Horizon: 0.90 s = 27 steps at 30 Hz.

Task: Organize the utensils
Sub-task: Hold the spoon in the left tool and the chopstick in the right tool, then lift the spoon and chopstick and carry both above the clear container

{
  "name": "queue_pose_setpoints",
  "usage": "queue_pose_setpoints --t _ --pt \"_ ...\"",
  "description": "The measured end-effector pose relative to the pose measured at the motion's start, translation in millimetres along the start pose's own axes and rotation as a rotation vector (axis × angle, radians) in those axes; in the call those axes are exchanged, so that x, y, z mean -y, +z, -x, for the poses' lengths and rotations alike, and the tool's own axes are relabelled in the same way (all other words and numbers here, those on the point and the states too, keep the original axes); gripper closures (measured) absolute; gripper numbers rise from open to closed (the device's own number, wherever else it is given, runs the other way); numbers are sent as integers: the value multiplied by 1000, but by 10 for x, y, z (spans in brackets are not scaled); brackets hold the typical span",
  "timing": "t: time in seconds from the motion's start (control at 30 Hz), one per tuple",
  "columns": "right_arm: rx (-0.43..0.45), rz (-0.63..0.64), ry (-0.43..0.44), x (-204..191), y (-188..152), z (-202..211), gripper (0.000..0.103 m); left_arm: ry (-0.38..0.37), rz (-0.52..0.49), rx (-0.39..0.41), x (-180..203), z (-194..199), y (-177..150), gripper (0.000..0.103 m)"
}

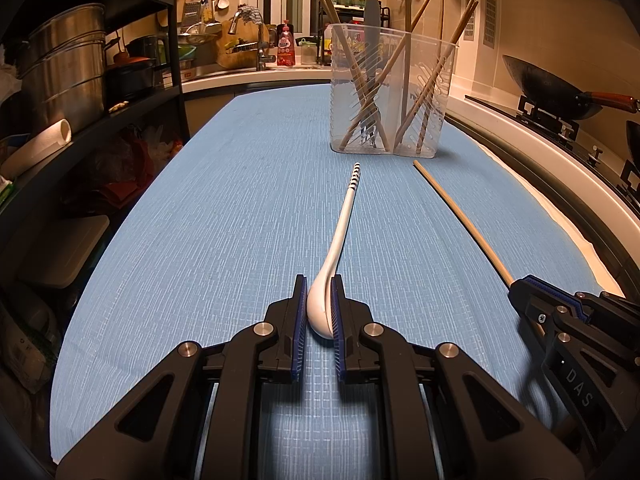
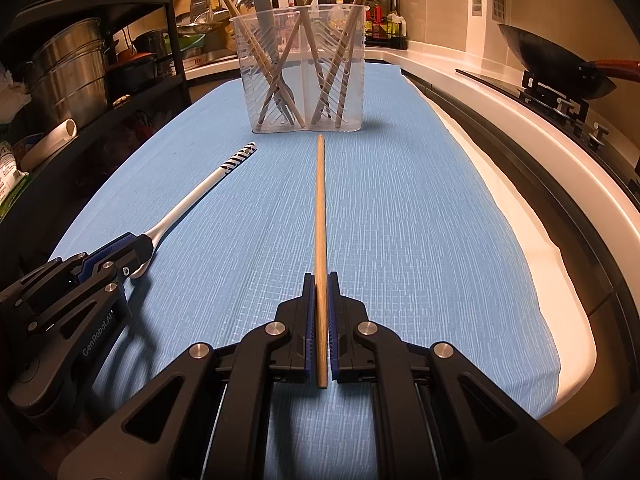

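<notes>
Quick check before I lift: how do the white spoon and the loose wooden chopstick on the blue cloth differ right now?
The white spoon is curved, glossy, with black stripes at its handle tip; the wooden chopstick is straight, plain and thinner. The left gripper clamps the spoon by its bowl; the right gripper clamps the chopstick near one end. Both lie along the blue cloth, pointing toward the clear holder.

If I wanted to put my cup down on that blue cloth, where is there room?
Bare cloth lies left of the white spoon, out to the cloth's edge, and between the spoon and the wooden chopstick. It is crowded at the clear utensil holder and around the left gripper and right gripper.
</notes>
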State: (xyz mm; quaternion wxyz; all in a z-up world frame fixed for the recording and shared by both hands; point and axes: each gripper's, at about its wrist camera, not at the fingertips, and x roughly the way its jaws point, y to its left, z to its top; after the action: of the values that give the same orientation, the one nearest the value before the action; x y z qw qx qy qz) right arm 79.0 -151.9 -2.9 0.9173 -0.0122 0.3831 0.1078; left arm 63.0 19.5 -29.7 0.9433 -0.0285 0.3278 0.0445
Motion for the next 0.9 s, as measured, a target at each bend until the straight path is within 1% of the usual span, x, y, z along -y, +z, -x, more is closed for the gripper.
queue_pose_setpoints --t 0.67,0.9 --pt "1 10 -9 -9 3 32 97 1 2 0 3 7 4 92" --pt "61 31 -30 23 76 260 97 -5 -2 29 -30 128 29 92"
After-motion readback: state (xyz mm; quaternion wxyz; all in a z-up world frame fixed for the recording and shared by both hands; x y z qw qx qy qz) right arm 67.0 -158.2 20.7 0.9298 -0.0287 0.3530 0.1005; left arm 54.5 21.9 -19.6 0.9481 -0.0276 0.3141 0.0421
